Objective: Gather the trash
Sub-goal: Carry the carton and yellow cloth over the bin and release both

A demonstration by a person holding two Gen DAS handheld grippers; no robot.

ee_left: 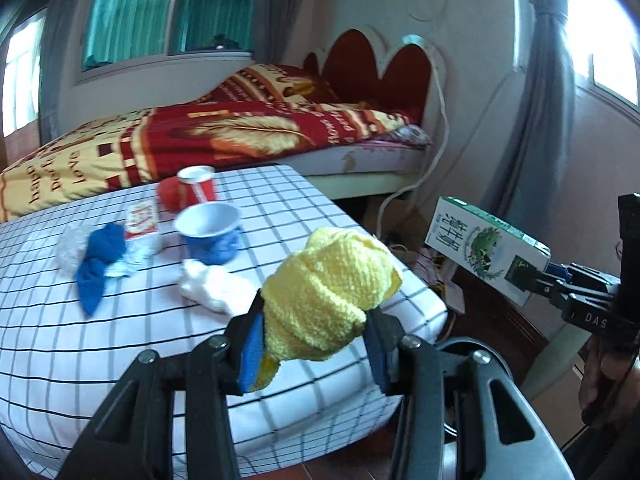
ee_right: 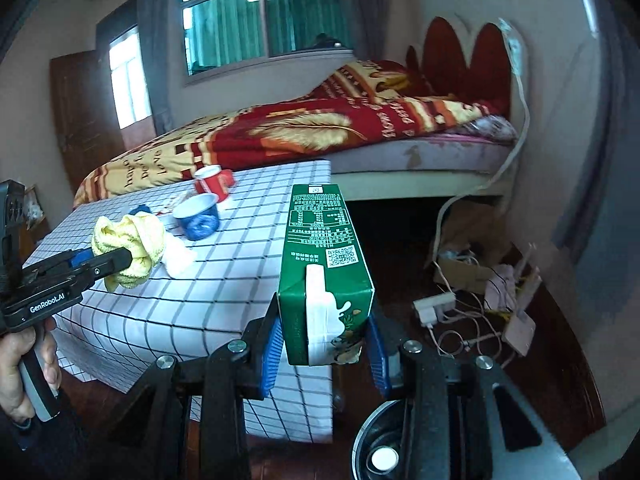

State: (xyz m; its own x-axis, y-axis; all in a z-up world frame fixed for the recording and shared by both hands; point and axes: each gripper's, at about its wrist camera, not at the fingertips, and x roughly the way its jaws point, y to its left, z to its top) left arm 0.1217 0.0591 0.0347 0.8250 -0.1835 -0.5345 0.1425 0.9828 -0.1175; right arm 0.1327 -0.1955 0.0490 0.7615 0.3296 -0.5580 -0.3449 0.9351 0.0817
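My left gripper (ee_left: 316, 344) is clamped on a yellow knitted cloth (ee_left: 332, 292), lifted clear of the checked table (ee_left: 100, 340). Ahead of it on the table lie a blue rag (ee_left: 100, 260), a small red-and-white packet (ee_left: 141, 218), a blue cup (ee_left: 210, 232), a red cup (ee_left: 196, 188) and a white wad (ee_left: 212, 290), all not yet collected. To its right, my right gripper (ee_right: 324, 344) pinches a green carton (ee_right: 320, 264) off the table's edge. Below it sits what may be a bin (ee_right: 380, 440); the view there is too cramped to be sure.
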